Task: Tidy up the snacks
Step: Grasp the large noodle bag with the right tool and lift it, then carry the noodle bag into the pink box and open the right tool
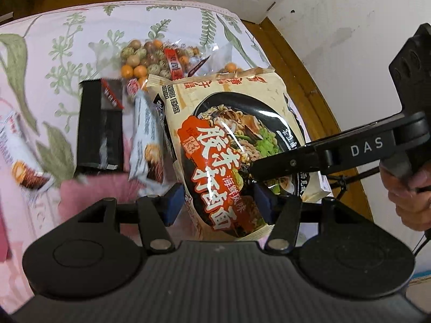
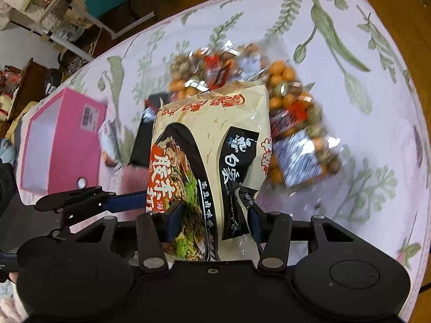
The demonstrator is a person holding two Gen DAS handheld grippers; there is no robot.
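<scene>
A cream instant noodle packet (image 1: 229, 145) with a black bowl picture is held above the floral table. My left gripper (image 1: 219, 204) is shut on its near end. My right gripper (image 2: 214, 219) is shut on the same noodle packet (image 2: 215, 145); its arm reaches in from the right in the left wrist view (image 1: 309, 158). Behind the packet lie clear bags of coated peanuts (image 1: 150, 56), also in the right wrist view (image 2: 291, 107). A black packet (image 1: 101, 126) and a white snack bar (image 1: 146, 140) lie to the left.
A pink open box (image 2: 62, 140) stands at the table's left. Another white snack bar (image 1: 18, 158) lies at the far left. The floral tablecloth (image 2: 363, 67) reaches the table's edge; wooden floor and a white wall lie beyond on the right.
</scene>
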